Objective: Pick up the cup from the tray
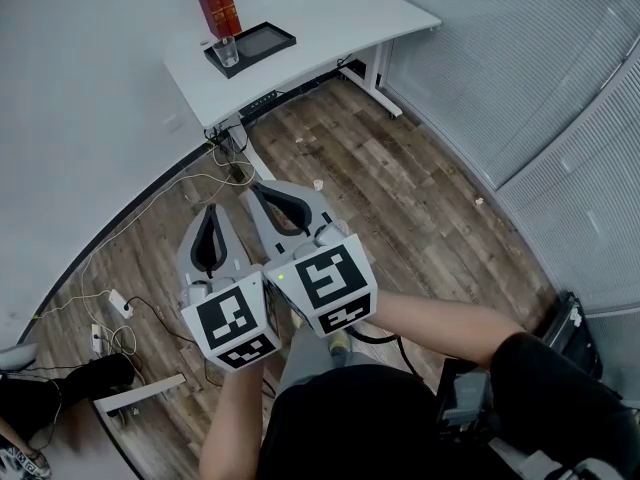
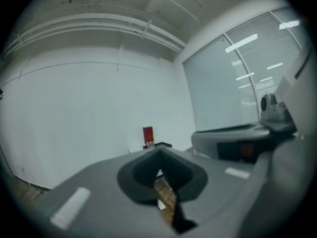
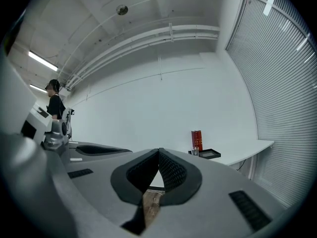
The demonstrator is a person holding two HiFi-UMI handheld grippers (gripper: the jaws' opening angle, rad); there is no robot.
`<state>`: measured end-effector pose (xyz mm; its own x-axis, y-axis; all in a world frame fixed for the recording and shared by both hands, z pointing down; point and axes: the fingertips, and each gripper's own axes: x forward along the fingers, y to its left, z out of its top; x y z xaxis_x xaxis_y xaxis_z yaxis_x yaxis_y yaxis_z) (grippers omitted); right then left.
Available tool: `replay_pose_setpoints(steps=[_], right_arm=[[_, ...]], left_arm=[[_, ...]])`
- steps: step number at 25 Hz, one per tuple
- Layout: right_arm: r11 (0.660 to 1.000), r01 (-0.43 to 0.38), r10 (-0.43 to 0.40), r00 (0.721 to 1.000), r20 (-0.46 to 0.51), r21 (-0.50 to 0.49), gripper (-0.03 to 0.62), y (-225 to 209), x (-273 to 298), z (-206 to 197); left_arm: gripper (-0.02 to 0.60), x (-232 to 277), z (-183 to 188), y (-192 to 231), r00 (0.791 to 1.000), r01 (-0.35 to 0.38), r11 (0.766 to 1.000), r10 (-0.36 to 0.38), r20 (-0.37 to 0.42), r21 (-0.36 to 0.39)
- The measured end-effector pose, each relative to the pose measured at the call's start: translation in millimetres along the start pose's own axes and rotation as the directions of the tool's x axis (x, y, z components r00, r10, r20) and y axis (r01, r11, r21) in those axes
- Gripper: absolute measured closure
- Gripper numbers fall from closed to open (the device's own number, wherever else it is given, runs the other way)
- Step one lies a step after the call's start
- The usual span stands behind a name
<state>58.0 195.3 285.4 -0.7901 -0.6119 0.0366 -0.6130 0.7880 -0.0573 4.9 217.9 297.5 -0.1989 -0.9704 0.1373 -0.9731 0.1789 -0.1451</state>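
Note:
A clear cup (image 1: 228,51) stands at the left end of a black tray (image 1: 264,40) on a white desk (image 1: 330,23) far ahead across the room. Both grippers are held close to my body, far short of the desk. My left gripper (image 1: 211,209) is shut with nothing in it, and my right gripper (image 1: 259,185) beside it is shut and empty too. In the right gripper view the jaw tips (image 3: 159,150) meet, with the cup (image 3: 195,151) and tray (image 3: 210,154) small beyond them. The left gripper view shows closed tips (image 2: 158,150) and the tray (image 2: 161,145) far off.
Two red boxes (image 1: 218,8) stand upright behind the cup, against the wall. Cables and a power strip (image 1: 110,303) lie on the wood floor at the left. Slatted blinds (image 1: 560,118) line the right side. A person (image 3: 53,103) stands far left in the right gripper view.

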Motion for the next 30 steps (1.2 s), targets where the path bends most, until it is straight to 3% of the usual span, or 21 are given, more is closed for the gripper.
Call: replay_pose_setpoints(steps=[14,30], right_arm=[[1.000,-0.015,0.016,0.998,-0.056,0.018,0.588,-9.6,55.6,-13.5],[1.000,-0.021,0.021,0.998,-0.052,0.015,0.588,-15.5,112.8,-5.8]], left_arm=[[0.581,48.2,-14.5,26.0,0.999,0.001,0.999,-0.003,-0.055,-0.035],[0.581,98.3,-4.8,58.0,1.000,0.015,0.999,-0.016,-0.025,-0.038]])
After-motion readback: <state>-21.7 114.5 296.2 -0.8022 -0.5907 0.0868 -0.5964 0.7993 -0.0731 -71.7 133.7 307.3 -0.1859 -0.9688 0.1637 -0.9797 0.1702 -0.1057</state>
